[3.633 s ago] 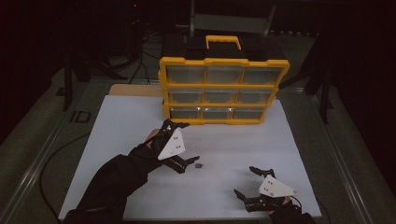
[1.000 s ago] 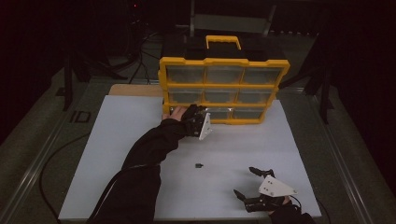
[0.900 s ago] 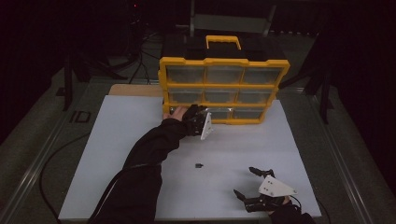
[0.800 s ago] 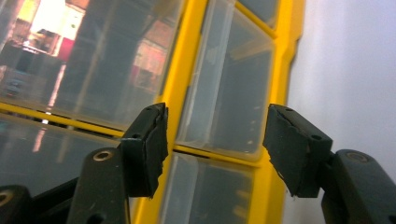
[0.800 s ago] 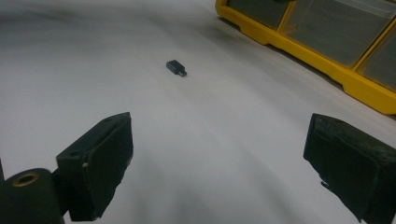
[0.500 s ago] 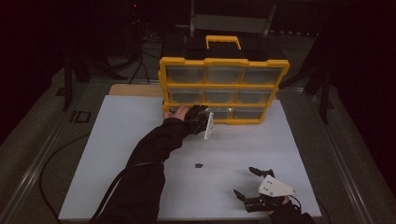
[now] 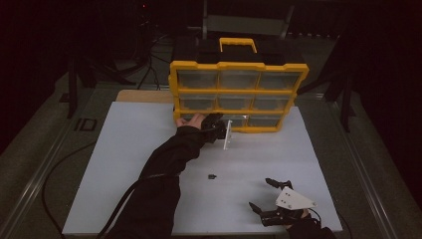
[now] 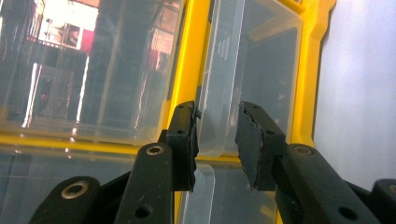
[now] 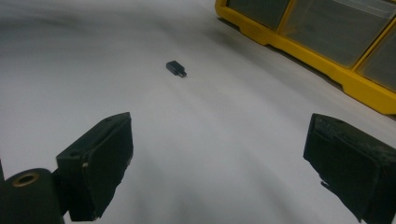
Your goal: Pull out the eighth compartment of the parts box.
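Observation:
A yellow organizer [image 7: 239, 92] with clear drawers stands at the back of the white table [image 7: 124, 149]. My left gripper [image 7: 223, 130] is up against its bottom row, rolled on its side. In the left gripper view its jaws [image 8: 215, 135] have just been closing, and a clear drawer handle [image 8: 217, 116] sits between the pads, with a thin gap still showing at one pad. My right gripper [image 7: 260, 193] rests near the table's front edge, open wide with nothing between its jaws [image 9: 219, 140]. A small black part [image 7: 211, 176] [image 9: 176, 68] lies on the table between the two hands.
The organizer's yellow frame [image 9: 327, 60] has a handle on top [image 7: 238, 45]. A cable trails from the left sleeve off the table's front left. Dark floor and stands surround the table.
The left hand went from the middle of the table up to the organizer's bottom row and rolled onto its side. Over the last second it edged right. The right gripper stayed put.

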Demonstrator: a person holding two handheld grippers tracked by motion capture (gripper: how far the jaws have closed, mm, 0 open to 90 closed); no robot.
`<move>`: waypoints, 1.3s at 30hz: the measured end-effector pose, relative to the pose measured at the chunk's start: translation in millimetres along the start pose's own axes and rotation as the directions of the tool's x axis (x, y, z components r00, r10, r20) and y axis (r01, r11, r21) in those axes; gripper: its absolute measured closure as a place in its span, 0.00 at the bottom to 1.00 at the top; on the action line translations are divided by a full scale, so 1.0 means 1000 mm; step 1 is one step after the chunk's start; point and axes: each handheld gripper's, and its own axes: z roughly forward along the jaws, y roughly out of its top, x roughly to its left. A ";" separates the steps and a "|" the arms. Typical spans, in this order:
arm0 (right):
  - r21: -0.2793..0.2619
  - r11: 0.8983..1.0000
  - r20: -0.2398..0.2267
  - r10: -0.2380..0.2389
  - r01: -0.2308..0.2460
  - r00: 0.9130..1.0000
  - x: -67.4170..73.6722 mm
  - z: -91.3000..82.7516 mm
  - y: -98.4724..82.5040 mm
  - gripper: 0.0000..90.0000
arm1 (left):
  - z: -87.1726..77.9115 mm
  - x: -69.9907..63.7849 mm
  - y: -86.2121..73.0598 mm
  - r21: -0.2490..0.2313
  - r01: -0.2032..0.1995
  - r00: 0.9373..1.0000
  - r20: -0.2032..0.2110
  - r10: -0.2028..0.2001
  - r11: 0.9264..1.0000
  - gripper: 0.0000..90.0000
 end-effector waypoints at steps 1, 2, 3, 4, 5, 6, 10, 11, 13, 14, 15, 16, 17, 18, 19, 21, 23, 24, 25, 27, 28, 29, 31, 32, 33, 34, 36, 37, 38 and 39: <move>0.001 1.000 0.001 0.000 0.000 1.000 0.000 0.000 0.000 0.09 | 0.000 -0.001 0.002 0.013 -0.005 1.000 -0.008 0.005 1.000 0.76; 0.000 1.000 0.000 0.000 0.000 1.000 0.000 0.000 0.000 0.09 | 0.000 -0.001 0.004 0.028 -0.005 1.000 -0.010 0.005 1.000 0.76; 0.000 1.000 -0.001 -0.001 0.001 1.000 0.000 0.000 0.000 0.09 | 0.001 -0.002 0.006 0.034 0.009 1.000 -0.014 -0.008 0.999 0.76; 0.000 1.000 -0.001 0.000 0.000 1.000 0.000 0.000 0.000 0.09 | 0.001 -0.002 0.007 0.043 0.018 1.000 -0.016 -0.017 0.999 0.76; 0.000 1.000 -0.001 0.001 -0.001 1.000 0.000 0.000 0.000 0.09 | 0.001 -0.001 0.009 0.053 0.022 1.000 -0.018 -0.021 0.998 0.77; 0.001 1.000 -0.001 0.002 -0.002 1.000 0.000 0.000 0.000 0.09 | 0.001 0.000 0.010 0.064 0.030 0.999 -0.014 -0.029 0.998 0.78; 0.004 1.000 -0.004 -0.001 0.001 1.000 0.000 0.001 0.000 0.09 | 0.003 0.003 0.015 0.098 0.042 0.999 0.025 -0.044 0.994 0.78; 0.005 1.000 -0.003 -0.001 0.001 1.000 0.001 0.001 0.000 0.09 | 0.004 0.003 0.016 0.104 0.038 0.999 0.023 -0.041 0.994 0.78; 0.004 1.000 -0.003 -0.003 0.003 1.000 0.000 0.000 0.000 0.09 | 0.004 0.003 0.015 0.099 0.038 0.999 0.023 -0.041 0.994 0.78; 0.002 1.000 -0.001 0.002 -0.002 1.000 0.000 0.000 0.000 0.09 | 0.004 0.003 0.015 0.096 0.035 0.999 0.022 -0.037 0.995 0.79; 0.002 1.000 -0.002 0.002 -0.002 1.000 0.000 0.000 0.000 0.09 | 0.003 0.003 0.014 0.097 0.028 0.999 0.021 -0.030 0.995 0.79; 0.002 1.000 -0.002 0.001 -0.001 1.000 0.000 0.000 0.000 0.09 | 0.003 0.003 0.015 0.101 0.021 0.999 0.021 -0.024 0.995 0.79; 0.002 1.000 -0.002 0.001 -0.001 1.000 0.000 0.001 0.000 0.09 | 0.003 0.003 0.015 0.100 0.017 1.000 0.019 -0.019 0.995 0.79; 0.002 1.000 -0.003 0.002 -0.002 1.000 0.000 0.001 0.000 0.09 | 0.003 0.003 0.015 0.102 0.009 1.000 0.016 -0.011 0.995 0.79; 0.002 1.000 -0.002 0.001 -0.001 1.000 0.000 0.001 0.000 0.09 | 0.004 0.002 0.014 0.094 0.012 1.000 0.015 -0.013 0.995 0.79; 0.001 1.000 -0.003 0.001 -0.001 1.000 0.000 0.001 0.000 0.09 | 0.003 0.003 0.015 0.097 0.002 1.000 0.017 -0.003 0.995 0.80; 0.002 1.000 -0.003 0.001 -0.001 1.000 0.000 0.001 0.000 0.09 | 0.003 0.003 0.015 0.094 0.005 1.000 0.018 -0.006 0.996 0.80; 0.003 1.000 -0.003 0.001 -0.001 1.000 0.000 0.001 0.000 0.09 | 0.003 0.003 0.015 0.092 0.006 1.000 0.020 -0.007 0.996 0.80; 0.003 1.000 -0.003 0.001 -0.001 1.000 0.000 0.001 0.000 0.09 | 0.003 0.003 0.015 0.092 0.006 1.000 0.020 -0.007 0.996 0.81; 0.001 1.000 -0.002 0.001 -0.001 1.000 0.000 0.000 0.000 0.09 | 0.003 0.004 0.015 0.095 0.008 1.000 0.022 -0.010 0.995 0.81; 0.001 1.000 -0.002 0.003 -0.003 1.000 0.000 0.000 0.000 0.09 | 0.003 0.004 0.015 0.095 0.010 1.000 0.021 -0.012 0.995 0.81; 0.001 1.000 -0.002 0.004 -0.004 1.000 0.000 0.000 0.000 0.09 | 0.003 0.004 0.015 0.093 0.016 1.000 0.019 -0.018 0.996 0.81; 0.000 1.000 -0.001 0.004 -0.004 1.000 0.000 0.000 0.000 0.09 | 0.001 0.004 0.015 0.095 0.010 1.000 0.022 -0.012 0.995 0.81; 0.000 1.000 0.000 0.004 -0.004 1.000 0.000 0.000 0.000 0.09 | 0.000 0.005 0.015 0.095 0.006 1.000 0.024 -0.009 0.995 0.81; -0.001 1.000 -0.001 0.003 -0.003 1.000 -0.001 0.000 0.000 0.09 | 0.000 0.005 0.015 0.095 0.006 1.000 0.024 -0.009 0.995 0.80; -0.001 1.000 -0.001 0.003 -0.003 1.000 -0.001 0.000 0.000 0.09 | -0.001 0.005 0.015 0.092 0.011 0.999 0.029 -0.013 0.996 0.80; -0.001 1.000 -0.002 0.004 -0.004 1.000 -0.001 0.000 0.000 0.09 | -0.002 0.004 0.015 0.089 0.010 0.999 0.035 -0.013 0.996 0.81; 0.000 1.000 -0.001 0.004 -0.004 1.000 -0.001 0.000 0.000 0.09 | -0.003 0.003 0.015 0.092 0.006 0.999 0.039 -0.010 0.996 0.81; 0.000 1.000 -0.001 0.003 -0.003 1.000 -0.001 0.000 0.000 0.09 | -0.004 0.002 0.015 0.089 -0.007 0.999 0.034 0.004 0.996 0.81; 0.000 1.000 0.000 0.002 -0.002 1.000 -0.001 0.000 0.000 0.09 | -0.005 0.002 0.014 0.087 -0.013 0.999 0.032 0.010 0.996 0.81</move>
